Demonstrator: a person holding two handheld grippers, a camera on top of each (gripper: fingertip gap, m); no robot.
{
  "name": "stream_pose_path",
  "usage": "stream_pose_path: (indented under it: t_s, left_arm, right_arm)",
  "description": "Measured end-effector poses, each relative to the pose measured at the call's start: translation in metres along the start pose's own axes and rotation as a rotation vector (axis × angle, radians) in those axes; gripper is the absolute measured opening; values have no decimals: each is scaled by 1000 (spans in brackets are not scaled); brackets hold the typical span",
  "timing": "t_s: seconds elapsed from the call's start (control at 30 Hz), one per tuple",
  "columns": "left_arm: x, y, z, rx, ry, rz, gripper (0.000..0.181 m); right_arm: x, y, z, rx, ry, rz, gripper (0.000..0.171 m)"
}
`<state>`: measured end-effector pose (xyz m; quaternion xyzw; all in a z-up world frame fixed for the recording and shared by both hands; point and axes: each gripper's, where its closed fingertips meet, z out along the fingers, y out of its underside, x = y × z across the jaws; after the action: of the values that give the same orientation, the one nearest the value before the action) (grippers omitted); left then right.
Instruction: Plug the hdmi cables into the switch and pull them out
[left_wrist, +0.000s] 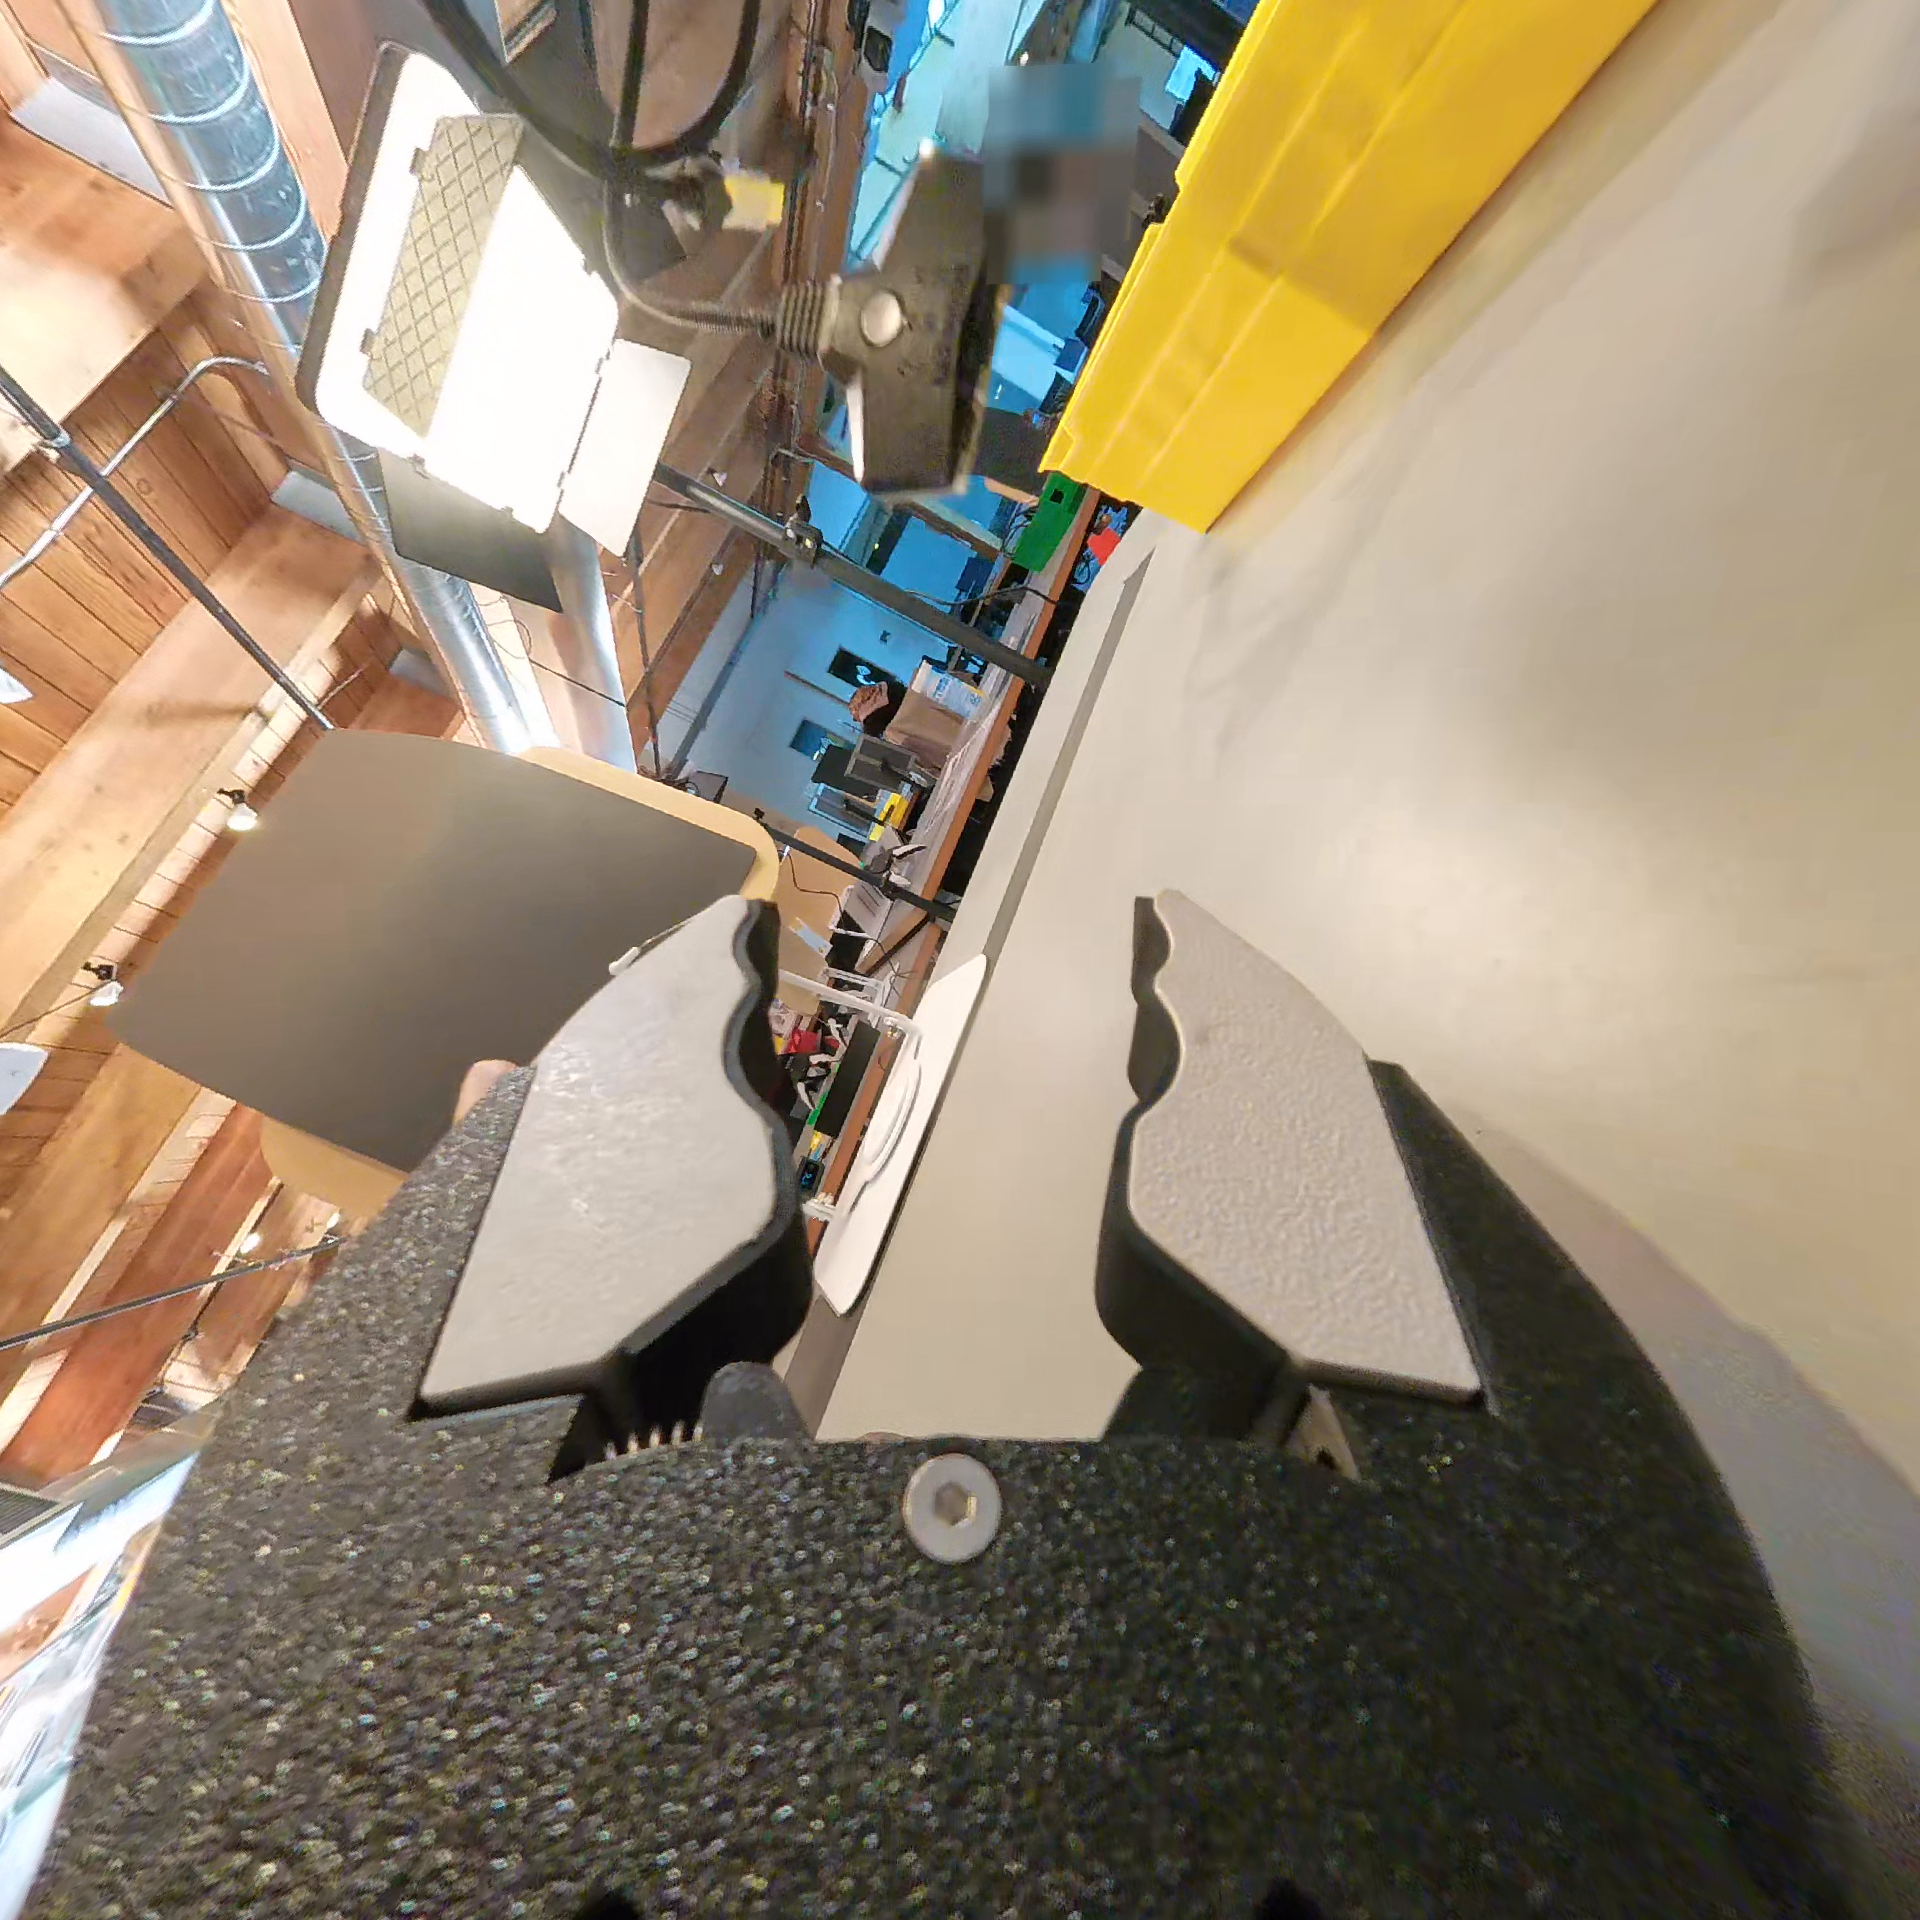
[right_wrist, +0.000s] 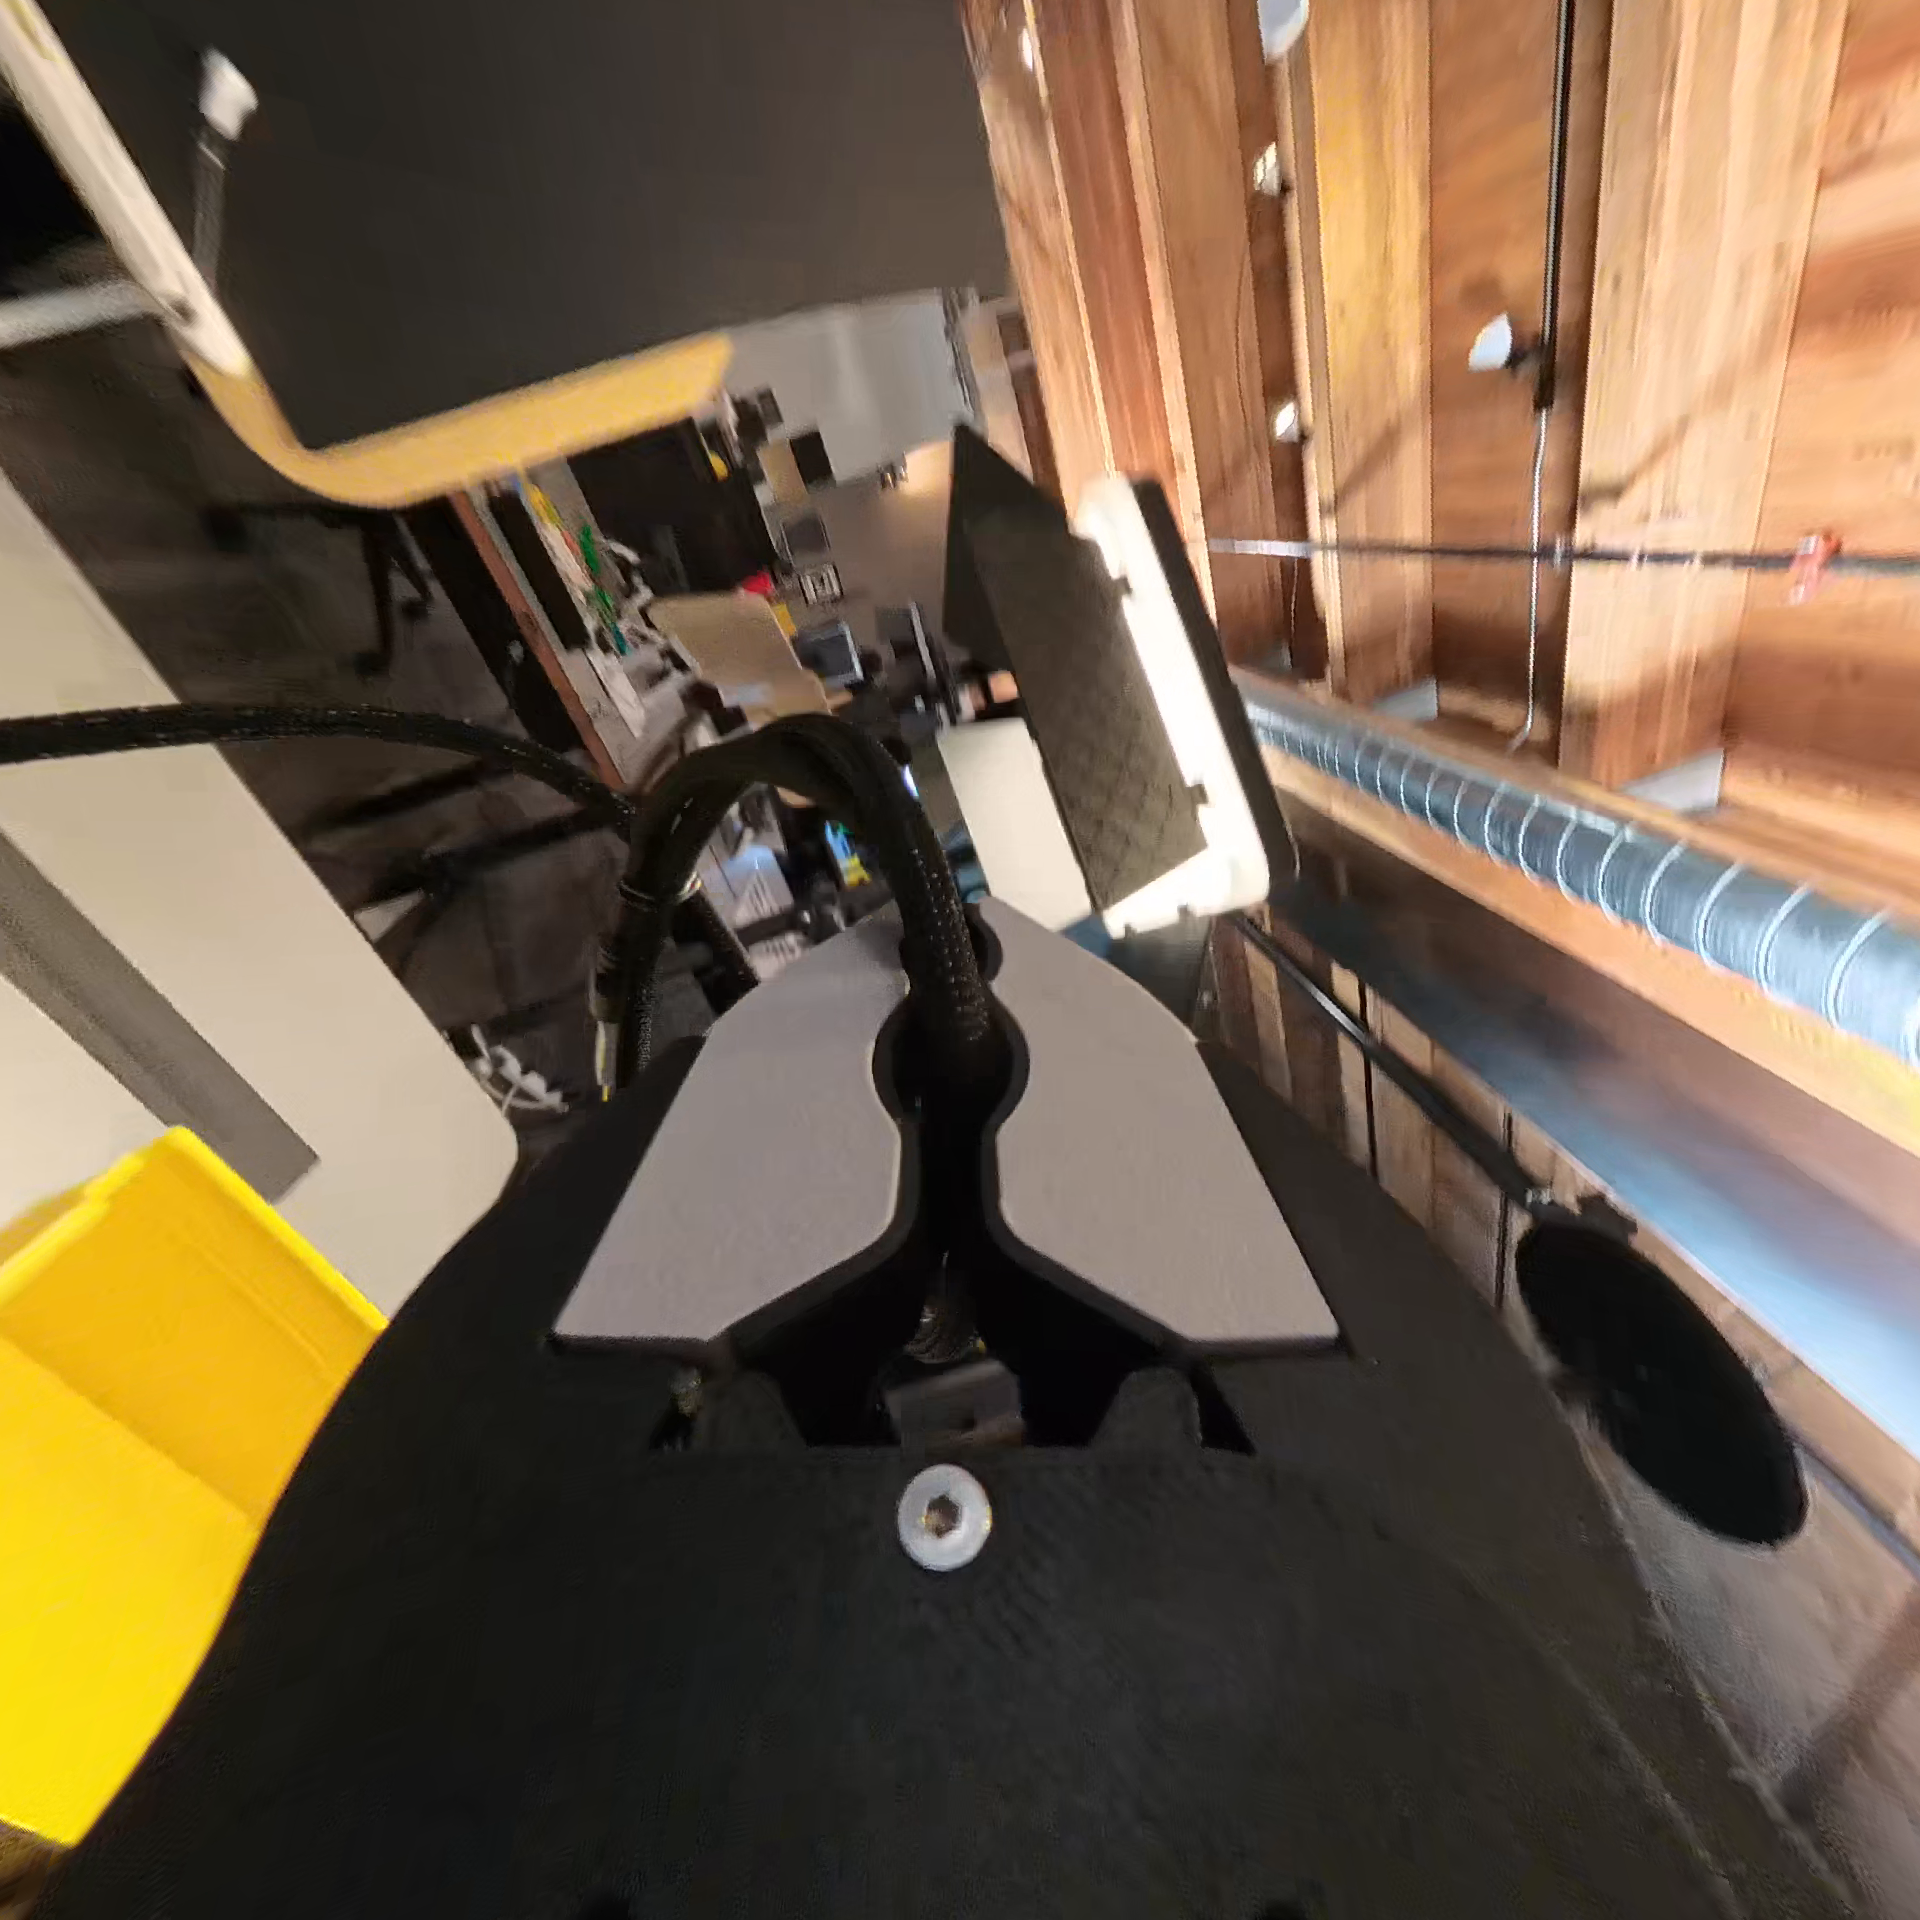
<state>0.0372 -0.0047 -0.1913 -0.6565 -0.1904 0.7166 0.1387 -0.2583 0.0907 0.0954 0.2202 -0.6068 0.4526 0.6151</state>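
Observation:
In the right wrist view my right gripper (right_wrist: 951, 940) is shut on a black braided HDMI cable (right_wrist: 790, 753). The cable loops up out of the fingertips and drops to the left, where a plug end (right_wrist: 615, 1023) hangs free. A second black braided cable (right_wrist: 312, 719) runs in from the left edge. In the left wrist view my left gripper (left_wrist: 951, 930) is open and empty, held over the edge of the pale table (left_wrist: 1455, 831). I cannot make out the switch in either view. The view is tilted and blurred.
Yellow bins (left_wrist: 1278, 229) stand on the table and also show in the right wrist view (right_wrist: 125, 1382). A white flat piece (left_wrist: 920, 1101) lies at the table edge. An LED light panel (left_wrist: 457, 301) and a dark blocky fitting (left_wrist: 914, 353) with a cable are beyond. A chair (right_wrist: 499, 416) is near.

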Motion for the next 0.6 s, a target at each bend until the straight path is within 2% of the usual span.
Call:
stream_pose_path:
  t_s: [0.23,0.37,0.47,0.6]
  left_arm:
    - [1,3,1,-13,6,16,65]
    - [0,6,1,-24,4,13,64]
    - [1,7,1,-29,6,15,64]
    - [1,8,2,-32,9,14,64]
  right_arm:
    - [23,96,10,-199,76,70,4]
    - [21,140,7,-286,109,101,4]
    - [1,165,8,-325,47,115,4]
    - [-46,183,13,-356,-145,130,4]
